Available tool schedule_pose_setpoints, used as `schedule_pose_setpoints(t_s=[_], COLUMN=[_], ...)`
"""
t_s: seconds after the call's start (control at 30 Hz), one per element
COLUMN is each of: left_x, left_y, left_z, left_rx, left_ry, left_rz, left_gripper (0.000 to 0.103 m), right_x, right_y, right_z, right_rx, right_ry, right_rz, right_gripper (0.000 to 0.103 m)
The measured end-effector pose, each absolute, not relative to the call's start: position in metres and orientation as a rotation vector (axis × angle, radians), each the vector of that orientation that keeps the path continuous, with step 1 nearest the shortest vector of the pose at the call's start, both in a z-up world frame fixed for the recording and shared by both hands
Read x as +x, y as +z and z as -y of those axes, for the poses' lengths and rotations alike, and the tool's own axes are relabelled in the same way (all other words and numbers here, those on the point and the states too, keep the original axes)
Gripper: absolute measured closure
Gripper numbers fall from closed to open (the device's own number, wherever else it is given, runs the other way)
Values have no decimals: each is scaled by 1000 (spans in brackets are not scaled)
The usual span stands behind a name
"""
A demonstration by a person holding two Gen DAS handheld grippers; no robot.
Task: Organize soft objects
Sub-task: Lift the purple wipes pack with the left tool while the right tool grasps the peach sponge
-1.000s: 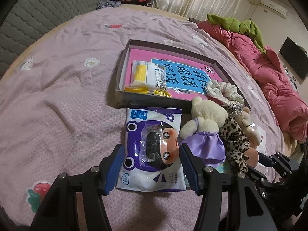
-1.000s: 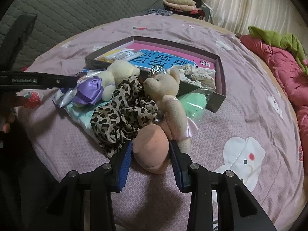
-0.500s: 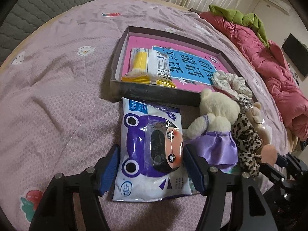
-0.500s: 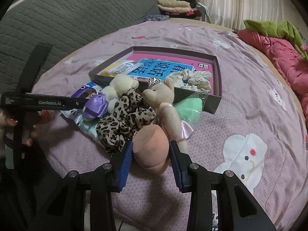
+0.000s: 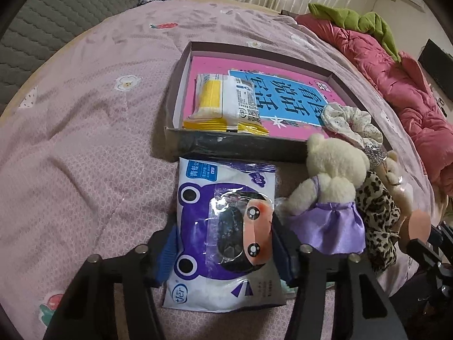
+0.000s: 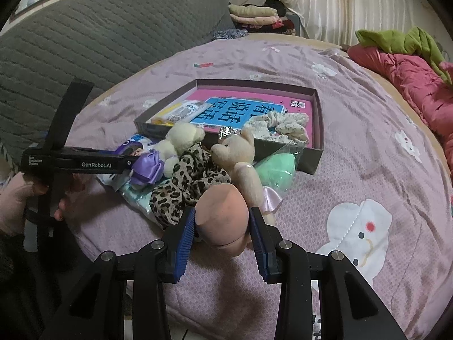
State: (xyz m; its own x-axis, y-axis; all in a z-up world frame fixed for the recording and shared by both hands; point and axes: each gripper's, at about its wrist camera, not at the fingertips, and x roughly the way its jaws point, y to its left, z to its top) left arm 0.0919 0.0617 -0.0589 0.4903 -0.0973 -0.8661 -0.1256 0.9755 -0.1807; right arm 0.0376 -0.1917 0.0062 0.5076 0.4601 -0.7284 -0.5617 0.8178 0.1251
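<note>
While the left gripper (image 5: 223, 248) straddled the wet-wipes pack (image 5: 225, 238) on the pink bedspread (image 5: 85, 153), its blue-padded fingers (image 5: 167, 250) sat against the pack's two long edges, closed on it. Just beyond lay the shallow box (image 5: 232, 143), holding a yellow snack packet (image 5: 223, 102) and a floral scrunchie (image 5: 351, 121); a cream teddy in a purple skirt (image 5: 331, 195) sat beside the pack.

From the right wrist, the right gripper (image 6: 222, 233) pinched a peach makeup sponge (image 6: 223, 215), touching a tan teddy (image 6: 240, 161) and a leopard-print cloth (image 6: 187, 187).
</note>
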Motion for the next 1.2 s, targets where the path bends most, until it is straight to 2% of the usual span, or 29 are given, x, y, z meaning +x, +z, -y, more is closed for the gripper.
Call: schedule_pose_setpoints(t_s=[0.07, 0.23, 0.73, 1.2], left_x=[91, 85, 72, 74], left_y=[-57, -45, -12, -5], left_z=[-61, -60, -66, -57], left_rx=[-229, -214, -253, -247], left_ry=[11, 9, -7, -37], left_rz=[-1054, -1003, -846, -810], left_gripper=[53, 55, 55, 55], right_x=[38, 37, 42, 55], right_y=[8, 12, 25, 35], right_z=[192, 193, 194, 191], right_rx=[-121, -109, -53, -38], right_ry=[622, 627, 625, 610], right_rz=[-829, -816, -751, -699], right_gripper=[63, 63, 63, 63])
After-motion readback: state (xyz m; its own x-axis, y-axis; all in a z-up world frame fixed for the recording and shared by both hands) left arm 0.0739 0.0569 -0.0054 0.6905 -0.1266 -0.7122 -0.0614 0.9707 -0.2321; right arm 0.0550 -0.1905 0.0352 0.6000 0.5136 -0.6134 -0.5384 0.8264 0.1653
